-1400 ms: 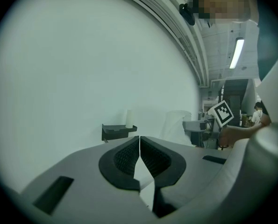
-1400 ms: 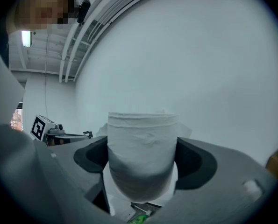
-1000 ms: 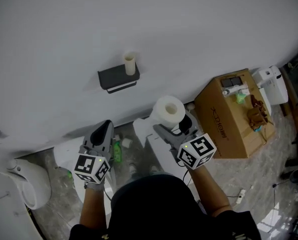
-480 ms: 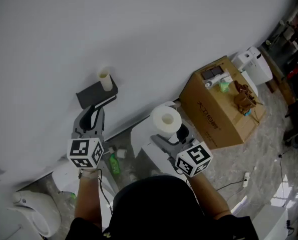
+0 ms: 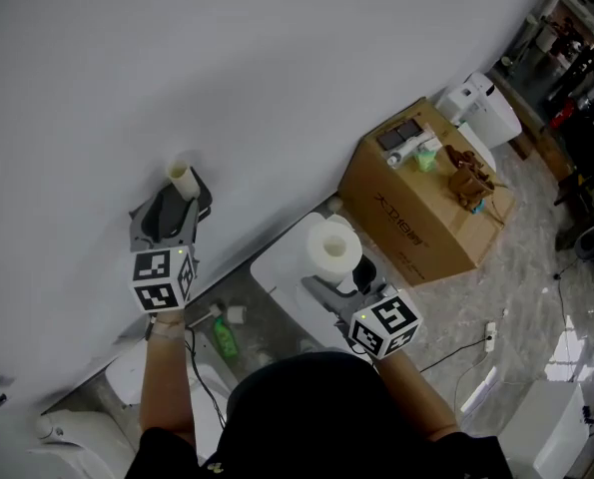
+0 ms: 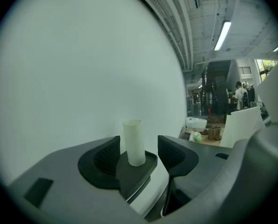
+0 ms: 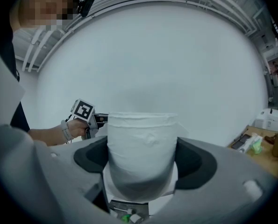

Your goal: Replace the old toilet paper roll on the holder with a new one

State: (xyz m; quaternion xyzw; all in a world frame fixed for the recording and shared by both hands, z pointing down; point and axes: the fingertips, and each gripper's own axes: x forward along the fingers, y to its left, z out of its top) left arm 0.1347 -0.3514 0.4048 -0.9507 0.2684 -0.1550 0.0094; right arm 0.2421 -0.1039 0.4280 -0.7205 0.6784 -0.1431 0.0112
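Note:
An empty cardboard tube (image 5: 181, 180) stands upright on the dark wall holder (image 5: 199, 204). In the left gripper view the tube (image 6: 134, 141) rises from the holder (image 6: 138, 172) between my left gripper's jaws. Those jaws have just been opening, and a gap shows on each side of the tube. My left gripper (image 5: 174, 206) is open at the holder. My right gripper (image 5: 338, 269) is lower right, shut on a full white toilet paper roll (image 5: 332, 248). In the right gripper view the roll (image 7: 141, 150) fills the space between the pads (image 7: 94, 158).
A cardboard box (image 5: 416, 218) with small items on top stands against the wall at right, with a white appliance (image 5: 479, 108) beyond it. A white low unit (image 5: 282, 267) sits under the roll. A green bottle (image 5: 224, 342) lies on the floor.
My left gripper has travelled up to the holder and its jaws have spread around the empty tube. The right gripper kept the roll and drifted slightly. The head view swung left.

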